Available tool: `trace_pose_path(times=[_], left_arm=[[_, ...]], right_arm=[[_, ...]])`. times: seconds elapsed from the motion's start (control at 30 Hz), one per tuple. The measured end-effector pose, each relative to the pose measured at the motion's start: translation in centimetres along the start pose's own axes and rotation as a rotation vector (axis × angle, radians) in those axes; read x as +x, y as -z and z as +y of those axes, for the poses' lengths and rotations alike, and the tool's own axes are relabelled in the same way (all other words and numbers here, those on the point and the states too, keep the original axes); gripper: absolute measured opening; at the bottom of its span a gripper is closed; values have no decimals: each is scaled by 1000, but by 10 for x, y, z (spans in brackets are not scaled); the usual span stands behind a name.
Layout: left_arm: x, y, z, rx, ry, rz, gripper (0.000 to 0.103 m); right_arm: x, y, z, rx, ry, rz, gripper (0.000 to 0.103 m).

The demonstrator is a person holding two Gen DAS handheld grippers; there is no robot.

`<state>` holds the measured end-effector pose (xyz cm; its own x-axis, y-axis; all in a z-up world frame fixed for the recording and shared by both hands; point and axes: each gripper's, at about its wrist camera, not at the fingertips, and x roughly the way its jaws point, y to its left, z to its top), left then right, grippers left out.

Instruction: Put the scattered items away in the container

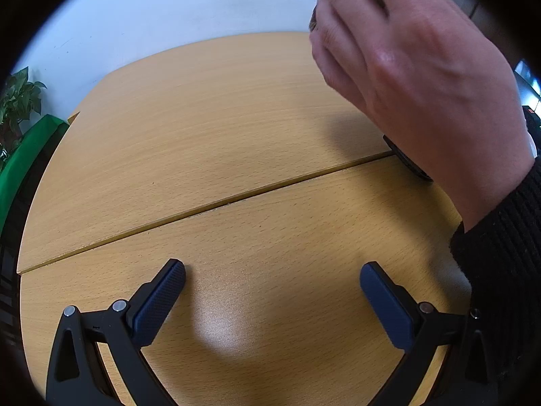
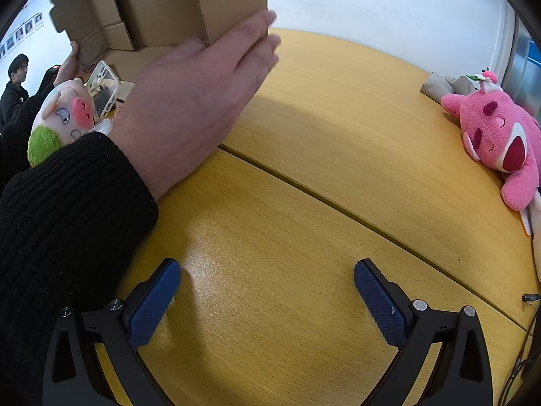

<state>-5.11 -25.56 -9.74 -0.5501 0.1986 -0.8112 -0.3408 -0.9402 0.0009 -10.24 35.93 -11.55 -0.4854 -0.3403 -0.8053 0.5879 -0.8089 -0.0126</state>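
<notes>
My right gripper [image 2: 267,284] is open and empty over the wooden table [image 2: 304,203]. A brown cardboard box [image 2: 162,3] stands at the far left, with a bare hand [image 2: 199,94] pressed against its side. A pig-faced plush with green fur [image 2: 64,118] and a clear phone case [image 2: 104,88] lie beside the box, behind the hand. A pink bear plush [image 2: 497,135] lies at the right edge. My left gripper [image 1: 272,287] is open and empty over bare table [image 1: 203,169]. A hand [image 1: 412,77] holds something dark at the upper right.
A seam [image 2: 338,203] crosses the table between two boards. A grey cloth item [image 2: 439,84] lies behind the pink bear. A green panel and a plant [image 1: 23,108] stand off the table's left. A person [image 2: 15,84] sits far left. Cables [image 2: 531,299] lie at the right edge.
</notes>
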Motion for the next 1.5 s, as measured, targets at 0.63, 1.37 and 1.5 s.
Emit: trace_pose_path(times=[0.63,1.37,1.5], left_arm=[[0,1,-1,1,0,-1,103],[1,2,-2,3,0,-2,103],[1,1,-2,3,0,-3,103]], right_arm=[[1,0,-2,0,0,0,103],[1,-1,-4,1,1,-1,103],[2,-1,-5,1,1,-1,103]])
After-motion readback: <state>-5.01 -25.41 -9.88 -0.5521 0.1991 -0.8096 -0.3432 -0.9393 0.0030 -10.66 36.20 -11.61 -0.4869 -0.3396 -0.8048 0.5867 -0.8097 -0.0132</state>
